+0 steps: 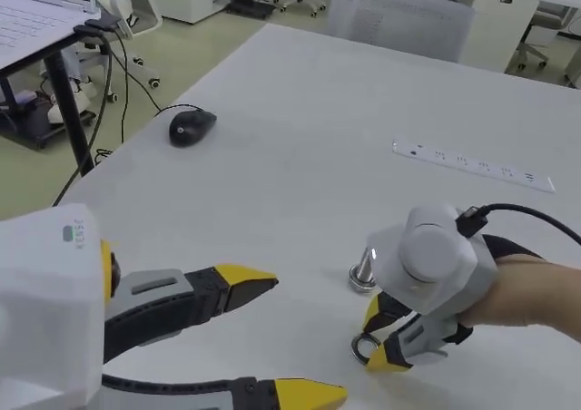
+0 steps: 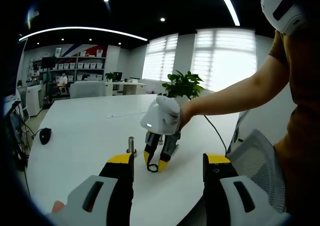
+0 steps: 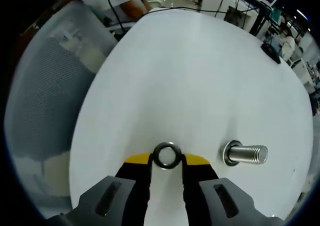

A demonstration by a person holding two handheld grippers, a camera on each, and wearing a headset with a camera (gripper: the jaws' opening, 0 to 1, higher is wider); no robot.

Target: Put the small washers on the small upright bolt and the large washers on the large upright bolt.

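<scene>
The right gripper (image 3: 167, 161) is clenching a washer (image 3: 167, 145), the upright bolt (image 3: 246, 154) is standing near at 3 o'clock in its own view, and the released left gripper (image 1: 307, 337) is hovering farther off.

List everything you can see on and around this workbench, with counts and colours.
table: 1, white, under everything
bolt: 1, silver, upright on table
washer: 1, dark, gripped beside bolt
mouse: 1, black, table's far left
power strip: 1, white, table's far right
laptop: 1, pale, stand left of table
chair: 1, grey, beyond table
plant: 1, green, by window
left hand-held gripper: 1, grey and yellow, open, empty
right hand-held gripper: 1, grey and yellow, shut on washer
</scene>
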